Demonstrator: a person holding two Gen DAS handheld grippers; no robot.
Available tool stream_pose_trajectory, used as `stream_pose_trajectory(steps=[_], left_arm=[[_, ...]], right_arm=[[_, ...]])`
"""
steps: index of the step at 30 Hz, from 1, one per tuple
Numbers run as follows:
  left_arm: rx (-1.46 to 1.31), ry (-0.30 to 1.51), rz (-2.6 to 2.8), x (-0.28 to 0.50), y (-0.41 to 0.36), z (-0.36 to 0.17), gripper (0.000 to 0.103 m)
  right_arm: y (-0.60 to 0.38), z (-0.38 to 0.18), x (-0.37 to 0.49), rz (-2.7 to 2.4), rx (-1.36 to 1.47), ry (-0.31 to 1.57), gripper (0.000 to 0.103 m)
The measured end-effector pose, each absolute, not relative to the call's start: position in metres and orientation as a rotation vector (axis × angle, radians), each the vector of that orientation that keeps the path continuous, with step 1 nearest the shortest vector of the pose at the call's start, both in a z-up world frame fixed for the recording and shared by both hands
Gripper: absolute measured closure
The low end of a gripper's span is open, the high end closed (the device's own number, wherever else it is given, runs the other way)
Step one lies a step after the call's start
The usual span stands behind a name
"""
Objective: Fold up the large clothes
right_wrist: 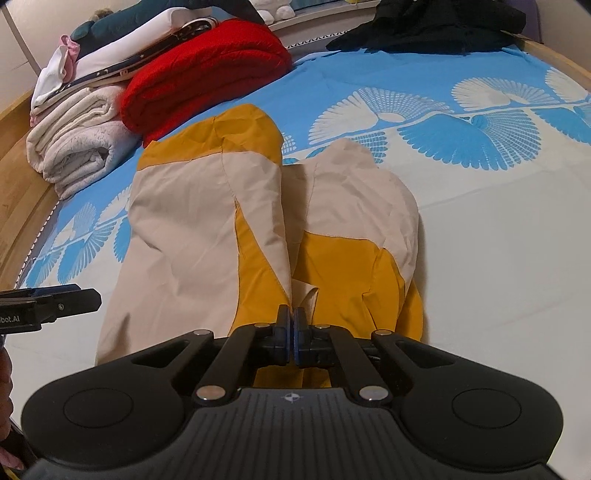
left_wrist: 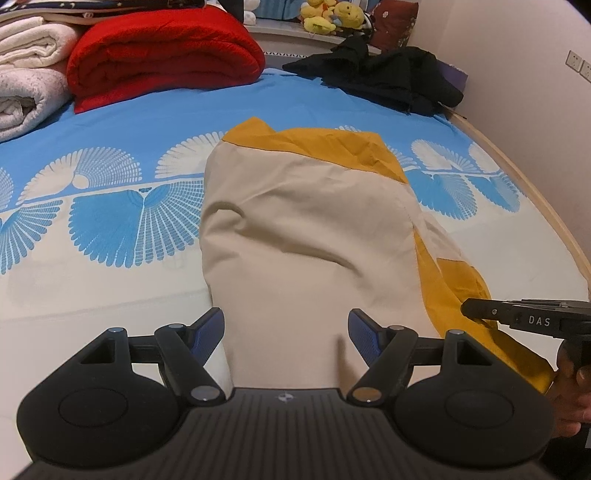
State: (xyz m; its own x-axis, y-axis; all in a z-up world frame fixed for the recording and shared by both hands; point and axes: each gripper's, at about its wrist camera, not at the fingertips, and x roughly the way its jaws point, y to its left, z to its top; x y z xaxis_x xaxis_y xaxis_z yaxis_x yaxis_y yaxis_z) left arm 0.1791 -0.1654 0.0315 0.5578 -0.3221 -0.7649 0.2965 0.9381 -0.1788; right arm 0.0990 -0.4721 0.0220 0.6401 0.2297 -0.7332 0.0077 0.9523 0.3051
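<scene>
A beige and mustard-yellow jacket (left_wrist: 303,229) lies folded lengthwise on the blue and white bed sheet (left_wrist: 110,229), its near end towards me. My left gripper (left_wrist: 286,321) hovers open over the beige near end, a blue pad on either side and nothing pinched. At the garment's right near edge, my right gripper (left_wrist: 467,308) is shut on the yellow fabric. In the right wrist view the jacket (right_wrist: 184,229) shows two folded halves side by side. There the right gripper (right_wrist: 293,317) has its pads pressed together on the near hem, and the left gripper (right_wrist: 88,295) reaches in from the left edge.
A folded red blanket (left_wrist: 166,51) and rolled white towels (left_wrist: 29,74) lie at the far left of the bed. A heap of black clothes (left_wrist: 388,77) sits at the far right, plush toys (left_wrist: 332,16) behind it. The wooden bed rail (left_wrist: 535,192) runs along the right.
</scene>
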Motion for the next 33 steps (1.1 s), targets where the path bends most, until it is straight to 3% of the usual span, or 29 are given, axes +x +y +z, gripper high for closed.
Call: stream_pose_trajectory(steps=[6, 10, 14, 17, 18, 19, 21, 26, 27, 28, 30, 33], left_arm=[[-0.035, 0.909, -0.36, 0.179, -0.164, 0.031, 0.024], [-0.059, 0.912, -0.362, 0.181, -0.164, 0.032, 0.024], [-0.067, 0.914, -0.369, 0.185, -0.171, 0.032, 0.024], [-0.064, 0.913, -0.368, 0.188, -0.177, 0.032, 0.024], [-0.067, 0.913, -0.365, 0.188, -0.178, 0.031, 0.024], [-0.067, 0.916, -0.36, 0.187, -0.179, 0.03, 0.024], [-0.06, 0.922, -0.353, 0.187, -0.183, 0.028, 0.024], [-0.039, 0.928, -0.347, 0.184, -0.184, 0.024, 0.024], [-0.041, 0.928, -0.348, 0.185, -0.183, 0.024, 0.024], [-0.042, 0.928, -0.348, 0.186, -0.182, 0.024, 0.024], [-0.043, 0.925, -0.35, 0.188, -0.181, 0.025, 0.024], [-0.054, 0.921, -0.352, 0.189, -0.183, 0.026, 0.024]], right_arm=[[-0.476, 0.029, 0.095, 0.118, 0.306, 0.83, 0.103], [-0.513, 0.062, 0.073, 0.036, 0.411, 0.628, 0.103], [-0.555, 0.049, 0.069, 0.02, 0.545, 0.716, 0.103], [-0.539, 0.045, 0.073, 0.124, 0.491, 0.761, 0.099], [-0.529, 0.044, 0.075, 0.139, 0.46, 0.775, 0.094], [-0.52, 0.041, 0.08, 0.156, 0.448, 0.797, 0.069], [-0.507, 0.032, 0.089, 0.174, 0.453, 0.842, 0.039], [-0.47, 0.009, 0.106, 0.193, 0.383, 0.992, 0.047], [-0.465, 0.007, 0.106, 0.195, 0.358, 0.998, 0.064], [-0.462, 0.008, 0.103, 0.212, 0.346, 0.983, 0.09], [-0.462, 0.018, 0.098, 0.236, 0.334, 0.918, 0.097], [-0.486, 0.054, 0.076, 0.258, 0.425, 0.735, 0.099]])
